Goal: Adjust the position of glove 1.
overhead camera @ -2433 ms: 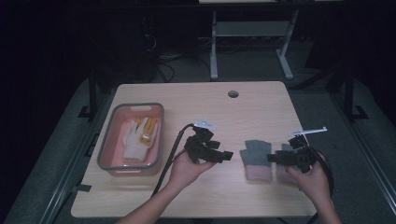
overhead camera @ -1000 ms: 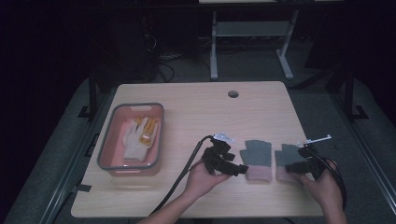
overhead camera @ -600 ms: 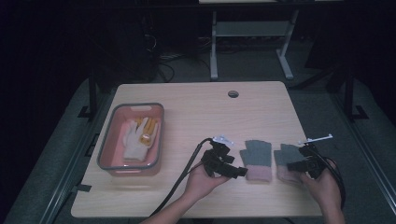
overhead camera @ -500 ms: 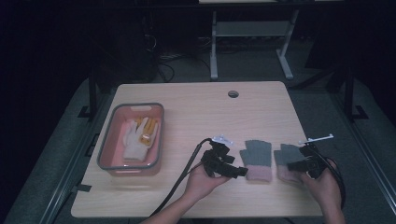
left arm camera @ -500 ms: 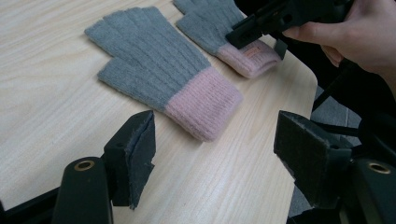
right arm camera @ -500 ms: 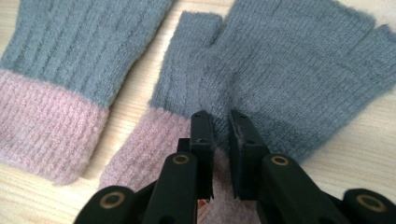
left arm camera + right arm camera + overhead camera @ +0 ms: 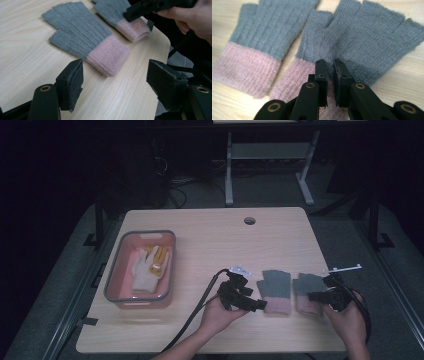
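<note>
As two grey fingerless gloves w/ pink cuffs are laid flat side by side at the near-right edge of the wooden table (image 7: 210, 227), each is addressed by one gripper. Right glove (image 7: 362, 37): pinched at the cuff seam by the right gripper (image 7: 330, 65), jaws just closed onto a knit fold, prob. for lifting. Left glove (image 7: 82, 37): untouched; left gripper (image 7: 117, 82) held just short of its cuff, jaws apart. Pink bin (image 7: 113, 280) w/ white-and-yellow gloves (image 7: 149, 268), far left, likely the drop-off.

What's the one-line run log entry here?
right gripper: closed, pinching right glove | left gripper: open by left glove | bin: white glove
</note>
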`<state>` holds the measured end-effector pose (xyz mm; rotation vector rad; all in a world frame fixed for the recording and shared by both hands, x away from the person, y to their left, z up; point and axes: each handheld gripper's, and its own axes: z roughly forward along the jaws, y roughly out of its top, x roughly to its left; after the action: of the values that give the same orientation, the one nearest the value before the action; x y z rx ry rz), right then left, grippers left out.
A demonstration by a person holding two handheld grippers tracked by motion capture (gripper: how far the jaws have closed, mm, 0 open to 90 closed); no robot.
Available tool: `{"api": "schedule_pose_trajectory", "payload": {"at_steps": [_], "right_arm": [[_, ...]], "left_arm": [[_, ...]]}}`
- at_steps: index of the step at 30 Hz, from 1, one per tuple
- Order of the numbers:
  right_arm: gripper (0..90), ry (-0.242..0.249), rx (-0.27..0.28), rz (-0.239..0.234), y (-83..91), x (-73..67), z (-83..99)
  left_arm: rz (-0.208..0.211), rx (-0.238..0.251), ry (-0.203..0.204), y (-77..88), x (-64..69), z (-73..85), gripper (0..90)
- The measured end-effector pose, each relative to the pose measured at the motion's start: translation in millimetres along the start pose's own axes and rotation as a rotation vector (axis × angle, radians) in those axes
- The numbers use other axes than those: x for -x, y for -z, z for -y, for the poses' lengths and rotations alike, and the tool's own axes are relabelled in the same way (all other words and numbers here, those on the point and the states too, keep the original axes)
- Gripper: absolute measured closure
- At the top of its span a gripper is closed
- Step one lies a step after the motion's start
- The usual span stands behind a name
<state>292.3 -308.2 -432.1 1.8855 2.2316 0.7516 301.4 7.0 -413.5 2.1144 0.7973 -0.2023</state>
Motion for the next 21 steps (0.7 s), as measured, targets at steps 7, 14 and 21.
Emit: {"api": "schedule_pose_trajectory", "payload": {"at_steps": [7, 14, 21], "right_arm": [[82.6, 0.046, 0.029, -0.019, 7.3, -16.7, -3.8], [82.5, 0.104, 0.037, -0.055, 6.5, -46.0, -12.8], [82.4, 0.158, 0.001, -0.057, -7.8, -66.7, -18.3]], "left_arm": [[-0.014, 0.0, 0.004, 1.0, -2.1, -0.1, 29.3], [-0.042, 0.006, 0.004, 6.4, -6.4, -0.7, 29.3], [-0.071, 0.033, 0.015, 17.6, -12.8, -3.0, 29.3]]}}
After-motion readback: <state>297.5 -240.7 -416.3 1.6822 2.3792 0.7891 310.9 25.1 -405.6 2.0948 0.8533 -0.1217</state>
